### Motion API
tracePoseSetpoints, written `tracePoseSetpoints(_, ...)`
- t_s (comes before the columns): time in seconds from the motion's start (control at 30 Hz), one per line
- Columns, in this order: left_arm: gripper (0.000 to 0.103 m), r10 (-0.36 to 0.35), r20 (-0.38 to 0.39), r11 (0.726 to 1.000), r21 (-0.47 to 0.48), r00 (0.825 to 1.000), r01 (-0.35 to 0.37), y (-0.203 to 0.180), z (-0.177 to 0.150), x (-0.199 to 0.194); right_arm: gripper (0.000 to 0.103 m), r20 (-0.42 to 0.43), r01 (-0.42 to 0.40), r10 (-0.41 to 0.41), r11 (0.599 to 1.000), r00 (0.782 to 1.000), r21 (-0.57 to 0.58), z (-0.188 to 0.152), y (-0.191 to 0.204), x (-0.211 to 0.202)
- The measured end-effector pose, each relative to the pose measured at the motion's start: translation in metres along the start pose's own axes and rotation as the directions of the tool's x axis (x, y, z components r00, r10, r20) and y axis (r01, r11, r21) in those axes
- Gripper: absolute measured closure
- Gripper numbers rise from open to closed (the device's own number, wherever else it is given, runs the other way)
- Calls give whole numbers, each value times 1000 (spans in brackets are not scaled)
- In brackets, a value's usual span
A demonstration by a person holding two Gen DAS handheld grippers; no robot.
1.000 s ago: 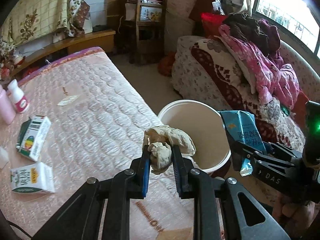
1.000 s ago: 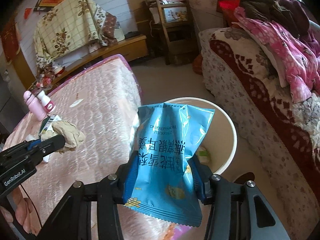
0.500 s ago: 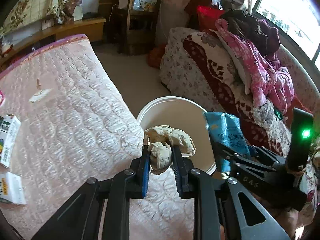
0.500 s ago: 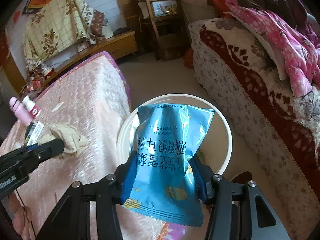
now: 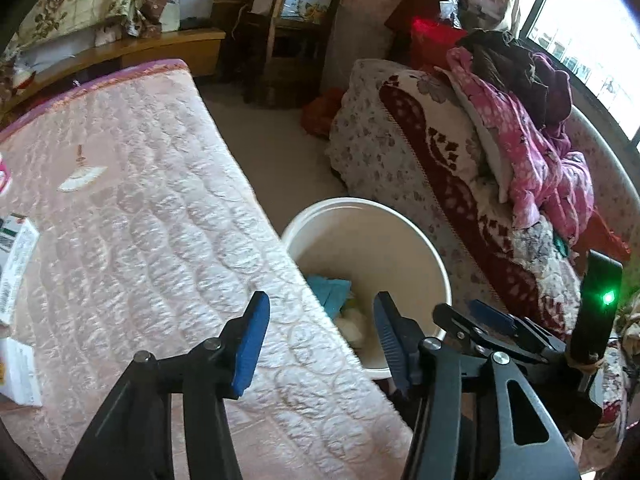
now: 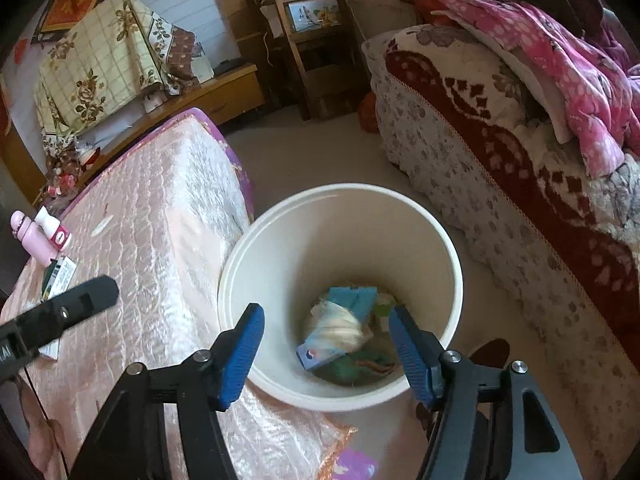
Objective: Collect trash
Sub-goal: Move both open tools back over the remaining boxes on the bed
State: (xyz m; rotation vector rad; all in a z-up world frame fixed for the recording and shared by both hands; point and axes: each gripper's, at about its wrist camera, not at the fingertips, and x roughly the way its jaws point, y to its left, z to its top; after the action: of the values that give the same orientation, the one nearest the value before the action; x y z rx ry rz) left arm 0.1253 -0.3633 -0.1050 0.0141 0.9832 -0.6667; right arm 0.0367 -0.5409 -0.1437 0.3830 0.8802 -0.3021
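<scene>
- The right claw (image 6: 326, 344) is nearest, above the near side of the white bin (image 6: 440, 236). Its jaws are opening, and nothing is between the blue pads.
- The left claw (image 5: 320, 336) hangs over the mattress edge just beside the bin (image 5: 424, 240). Its jaws are opening too, and they are empty.
- In the bottom of the bin lie a blue snack bag (image 6: 352, 298) and a crumpled beige wad (image 6: 340, 326), with some greenish scraps under them. I judge that this part of the task is done: both pieces are in the bin.
- The bin stands on the floor, touching the side of the pink quilted mattress (image 5: 140, 208).
- Farther away, at the left edge of the mattress, small cartons (image 5: 16, 264) lie, and two pink bottles (image 6: 38, 236) stand beside them. A flat pale scrap (image 5: 82, 178) lies more to the far end.
- These things are probably what is left to collect, but I cannot tell whether the bottles are trash.
</scene>
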Motion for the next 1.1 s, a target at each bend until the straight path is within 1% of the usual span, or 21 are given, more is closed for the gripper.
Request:
tracePoseSetpoints(0.3,48,86,40,996,9,995,-87,16,-12,-22,35,-9,-6,6,1000,1000,-10,-13,8,-8)
tracePoseSetpoints(0.53,48,140,54,990,18,989,-141,33,-22,-38,35,13,-22,23,999,1000,-40,-16,31,-25)
tracePoseSetpoints(0.67,47,163,31,987,-6,986,-163,60,-21,-33,35,15,-50,51,997,999,-57,-19,48,-33)
tracePoseSetpoints(0.73,47,189,21,982,-18,982,-188,79,-18,-28,35,13,-75,76,995,997,-62,-21,56,-36)
tracePoseSetpoints(0.9,47,245,1,965,-96,969,-244,127,-11,-27,34,6,-99,100,989,995,-106,-25,79,-39)
tracePoseSetpoints(1.03,47,249,-43,956,-152,968,-253,158,-21,-39,34,-9,-118,118,983,993,-141,-27,99,-37)
tracePoseSetpoints(1.1,47,273,-59,948,-151,960,-279,168,-32,-50,34,-18,-133,132,978,991,-161,-28,109,-36)
